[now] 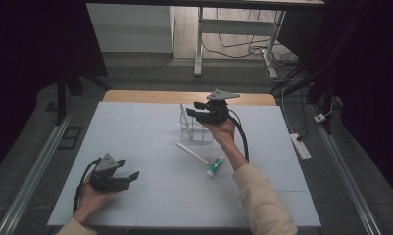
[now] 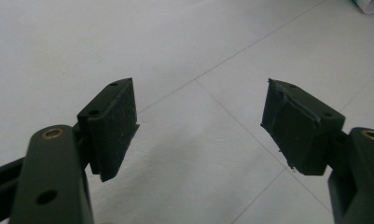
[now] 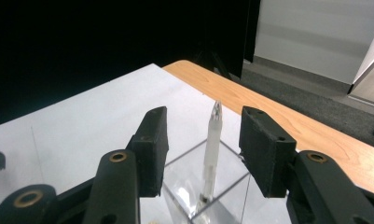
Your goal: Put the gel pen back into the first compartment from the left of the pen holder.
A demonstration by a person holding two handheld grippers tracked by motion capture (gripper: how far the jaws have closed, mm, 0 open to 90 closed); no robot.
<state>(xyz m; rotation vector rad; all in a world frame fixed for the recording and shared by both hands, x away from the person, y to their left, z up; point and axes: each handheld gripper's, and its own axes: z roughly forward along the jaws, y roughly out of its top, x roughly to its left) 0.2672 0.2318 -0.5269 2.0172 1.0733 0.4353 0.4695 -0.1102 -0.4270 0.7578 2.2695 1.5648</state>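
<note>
Black jaws of the right gripper [image 3: 203, 149] stand well apart with nothing clamped, and between them rises a slim clear stick [image 3: 211, 154], upright in the clear box [image 3: 222, 196] just below. Its long axis runs close to vertical, leaning slightly, so the jaws already flank it on either side and a squeeze would likely catch it near its upper half. In the high view this gripper [image 1: 198, 108] hangs above the box [image 1: 196, 132] at the far middle of the white table [image 1: 135, 127], the hand raised, the wrist bent back and the forearm reaching in from the lower right. Nearer the person lie a white stick [image 1: 192, 152] and a small tube [image 1: 214, 167]. The left gripper [image 1: 130, 177] rests low at the near left, well apart from the box, gaping and empty.
</note>
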